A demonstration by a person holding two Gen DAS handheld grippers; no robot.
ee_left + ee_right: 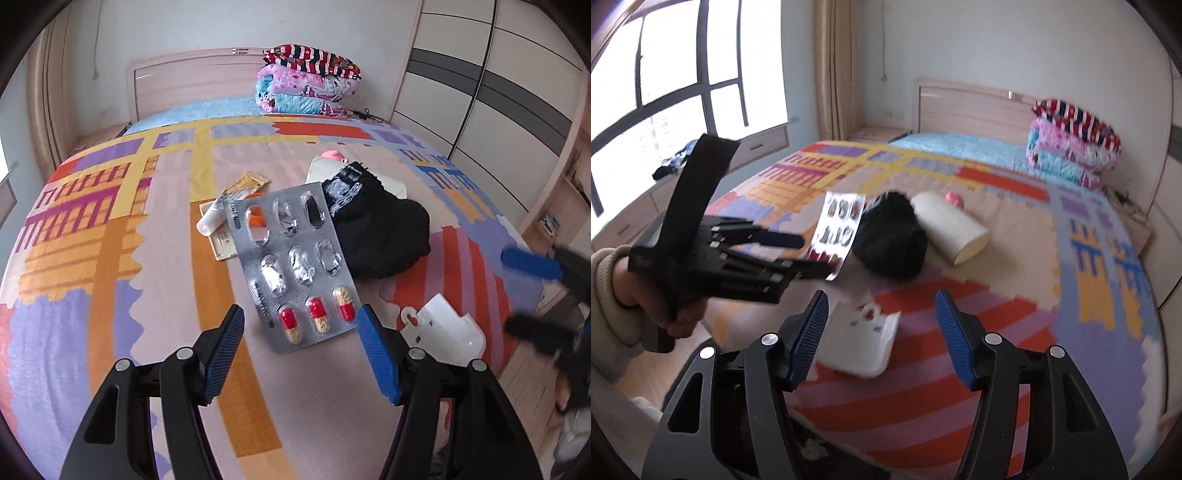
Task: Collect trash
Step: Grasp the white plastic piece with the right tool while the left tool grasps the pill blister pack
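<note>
Trash lies scattered on a bed under a patchwork cover. Nearest the foot edge is a silver blister pack, mostly punched out, with three red-and-yellow capsules left in its lowest row. The left gripper hangs just over that end of the pack, jaws spread wide, the pack's lower edge between the blue pads — nothing is gripped, and I cannot tell whether the right pad touches the foil.

Just beyond the pack sits a black cloth, its edge under the pack's far corner. Toward the headboard from the cloth lies a cream roll with a pink thing at its far end. On the pack's other side are a small white tube, a yellow sachet and a tan card, close together.

A white plastic piece lies on the red-striped patch by the foot edge, near the corner. The right gripper hovers above it, jaws also apart and empty.

Folded quilts are stacked at the head corner. From the right wrist view, a hand in a beige sleeve holds the left tool.
</note>
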